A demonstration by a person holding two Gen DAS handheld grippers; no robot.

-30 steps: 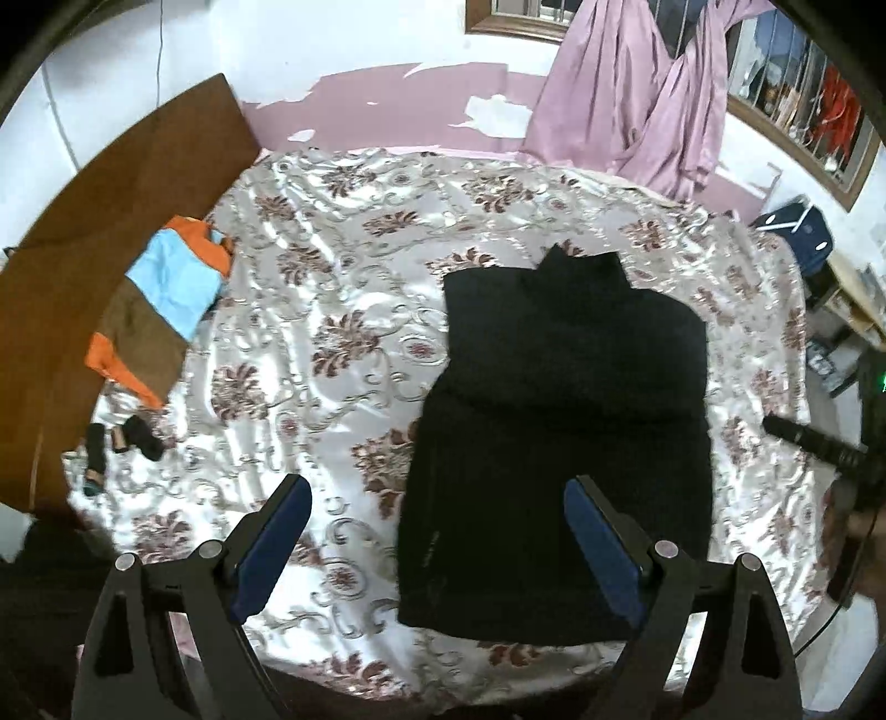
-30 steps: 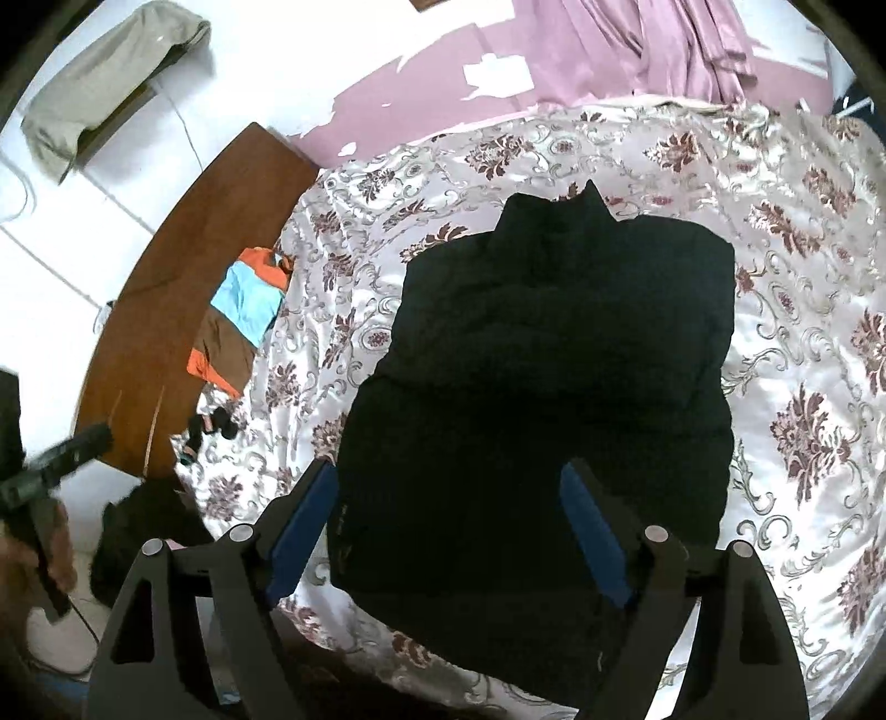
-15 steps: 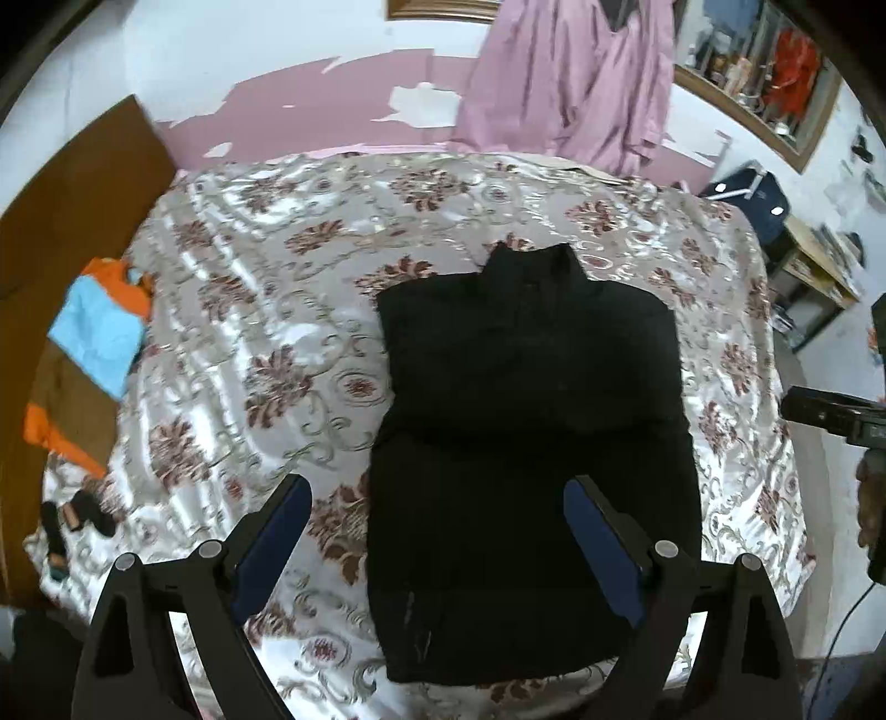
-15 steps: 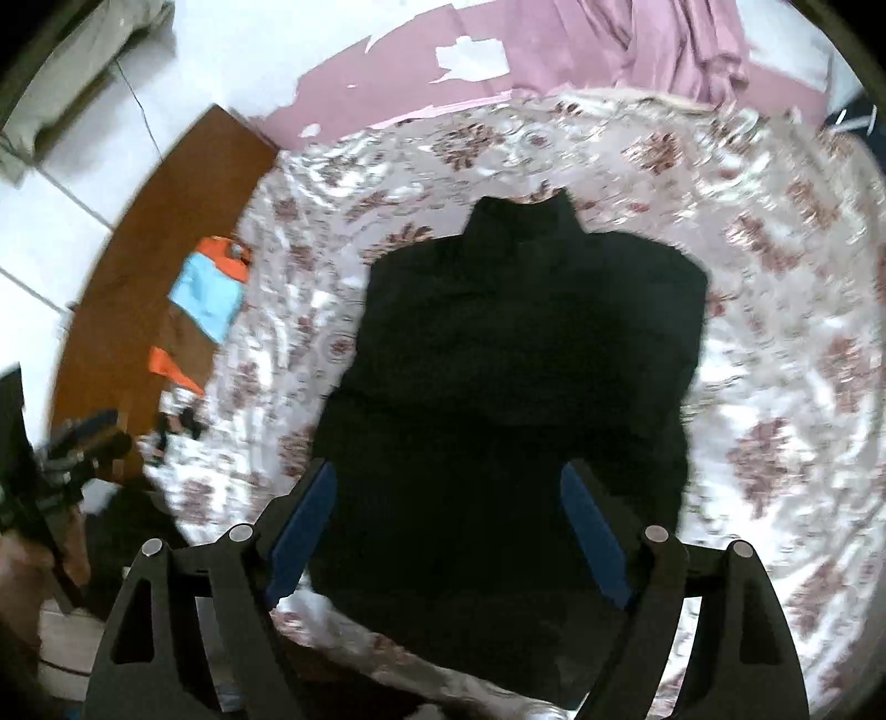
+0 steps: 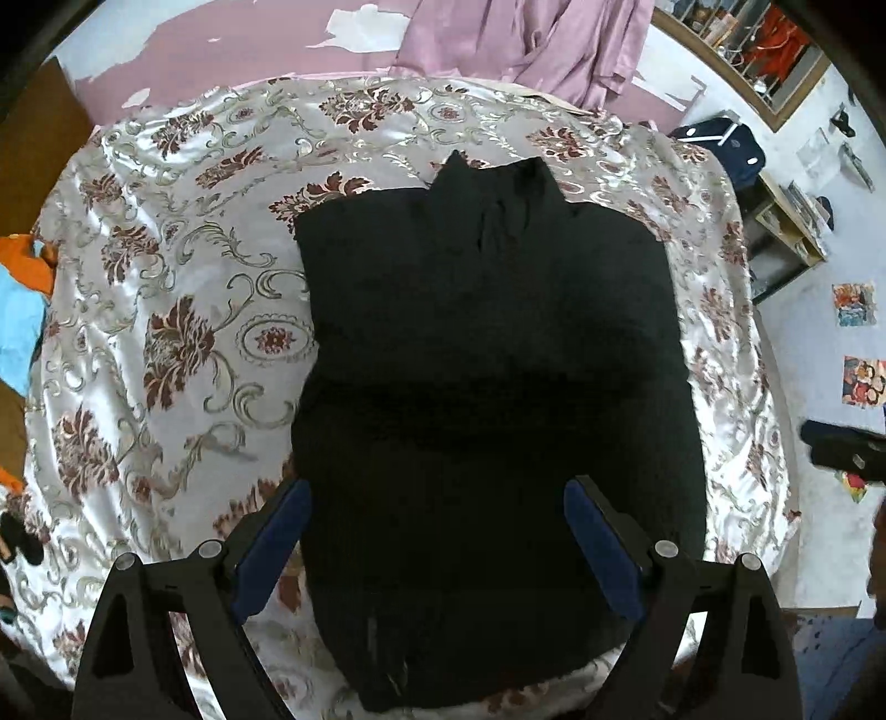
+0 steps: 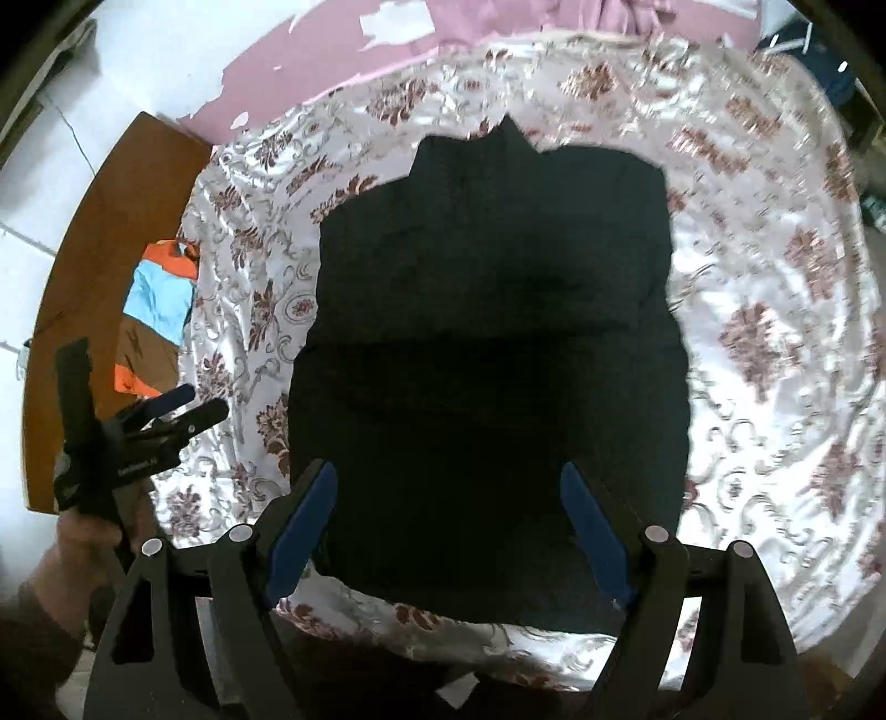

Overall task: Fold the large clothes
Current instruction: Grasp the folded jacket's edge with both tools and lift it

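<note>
Bed (image 5: 183,288) fills centre, floral satin cover. Wall (image 5: 232,61) along top: pink paint peeling to white. Pink curtain (image 5: 526,44) top centre. Brown headboard (image 6: 94,266) at left. Shelf (image 5: 786,232) at right edge. Framed window (image 5: 747,50) upper right. White floor (image 5: 830,543) lower right.

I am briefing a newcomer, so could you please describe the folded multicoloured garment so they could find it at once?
Start from the bed with the shiny floral bedspread, where a black garment lies in the middle. Look past the bedspread's left edge to the brown wooden board beside it. The folded garment lies there, the only thing with bright orange, sky-blue and brown blocks.
</note>
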